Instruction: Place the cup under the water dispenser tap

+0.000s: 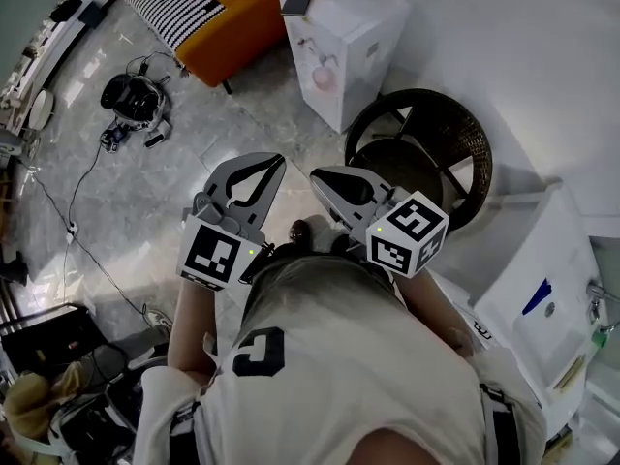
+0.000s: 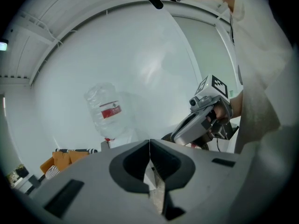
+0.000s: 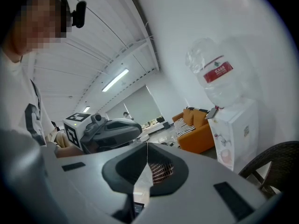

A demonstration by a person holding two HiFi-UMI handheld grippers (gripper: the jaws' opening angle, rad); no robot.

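The white water dispenser (image 1: 339, 46) stands ahead of me by the wall, with a clear bottle (image 3: 217, 73) on top. A pale pink, cup-like shape (image 1: 325, 76) sits at its front below the taps (image 3: 219, 139), too small to tell more. My left gripper (image 1: 276, 163) and right gripper (image 1: 315, 174) are held side by side at chest height, well short of the dispenser. Both point toward it. The left gripper (image 2: 149, 146) has its jaws meeting with nothing between them. So does the right gripper (image 3: 147, 150).
A dark round wicker chair (image 1: 426, 153) stands just right of the dispenser. An orange sofa (image 1: 218, 17) with a striped cushion is to its left. A small device with cables (image 1: 136, 95) lies on the floor at left. A white cabinet (image 1: 542, 298) is at my right.
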